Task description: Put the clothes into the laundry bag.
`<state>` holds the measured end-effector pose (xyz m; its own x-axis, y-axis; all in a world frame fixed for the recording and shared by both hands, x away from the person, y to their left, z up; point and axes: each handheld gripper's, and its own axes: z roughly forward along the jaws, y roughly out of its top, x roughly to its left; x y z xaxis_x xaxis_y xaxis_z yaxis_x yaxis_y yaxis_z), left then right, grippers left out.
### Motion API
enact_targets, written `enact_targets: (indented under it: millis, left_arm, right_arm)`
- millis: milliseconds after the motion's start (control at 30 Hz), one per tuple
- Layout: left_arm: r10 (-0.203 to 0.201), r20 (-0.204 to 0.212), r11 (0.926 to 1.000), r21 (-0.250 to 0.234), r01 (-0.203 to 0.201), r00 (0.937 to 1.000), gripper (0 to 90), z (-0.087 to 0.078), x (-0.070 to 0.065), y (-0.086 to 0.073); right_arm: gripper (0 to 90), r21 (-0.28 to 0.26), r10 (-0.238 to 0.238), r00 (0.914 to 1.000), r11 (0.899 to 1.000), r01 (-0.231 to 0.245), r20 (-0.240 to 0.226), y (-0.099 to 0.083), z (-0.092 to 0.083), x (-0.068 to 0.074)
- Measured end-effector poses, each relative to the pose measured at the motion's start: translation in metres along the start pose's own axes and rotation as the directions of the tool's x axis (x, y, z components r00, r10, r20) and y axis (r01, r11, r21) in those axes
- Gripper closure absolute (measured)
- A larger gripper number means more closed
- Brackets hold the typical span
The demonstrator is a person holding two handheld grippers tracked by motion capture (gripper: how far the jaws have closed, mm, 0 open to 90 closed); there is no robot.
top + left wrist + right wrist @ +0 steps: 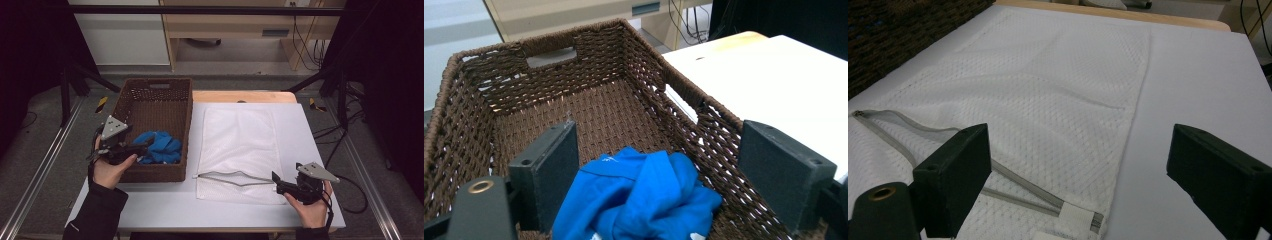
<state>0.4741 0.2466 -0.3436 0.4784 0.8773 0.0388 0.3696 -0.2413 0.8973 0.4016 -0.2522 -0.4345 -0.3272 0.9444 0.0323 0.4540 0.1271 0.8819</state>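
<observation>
A brown wicker basket [189, 125] stands at the table's left with a crumpled blue cloth [161, 147] in its near end. My left gripper [142, 146] hovers over the basket's near left corner, pointing at the cloth. In the left gripper view its jaws stand wide apart [659, 150] with the blue cloth [644, 200] low between them, untouched. A white mesh bag [240, 140] lies flat on the table, its grey zipper [235, 178] gaping along the near edge. My right gripper [276, 183] sits open at the bag's near right corner [1083, 150], over the mesh bag [1048, 85] and zipper [1013, 175].
The white table top [310, 135] has bare room to the right of the bag and along the near edge. The basket's far wall [549, 70] has a handle cut-out. Dark frame posts and grey floor surround the table; cables trail at the right.
</observation>
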Motion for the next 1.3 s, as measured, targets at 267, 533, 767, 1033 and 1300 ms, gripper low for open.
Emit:
enact_targets:
  millis: [267,533,767,1033,1300]
  left_arm:
    - [0.008,-0.026,0.9989,0.046,-0.007,0.9996,16.4,0.020,0.014,0.012]
    - [0.013,-0.039,0.9965,0.083,-0.010,0.9992,16.1,0.040,0.024,0.017]
    - [0.013,-0.035,0.9935,0.113,-0.009,0.9993,15.7,0.056,0.034,0.019]
    - [0.009,-0.031,0.9865,0.164,-0.004,0.9995,14.6,0.075,0.040,0.013]
    - [0.029,-0.017,0.9727,0.231,-0.024,0.9994,12.4,0.088,0.044,0.002]
  right_arm:
    - [10.1,0.000,0.007,1.0000,1.000,-0.007,0.003,0.000,0.000,-0.001]
    - [9.5,0.006,-0.002,0.9999,1.000,0.002,0.011,-0.001,0.002,-0.001]
    - [8.9,0.010,0.000,1.0000,1.000,0.000,0.010,-0.001,0.002,-0.001]
    - [7.6,0.012,0.001,1.0000,1.000,-0.001,0.009,-0.002,0.005,-0.001]
    - [6.8,0.019,-0.015,0.9998,1.000,0.015,0.010,-0.002,0.007,0.002]
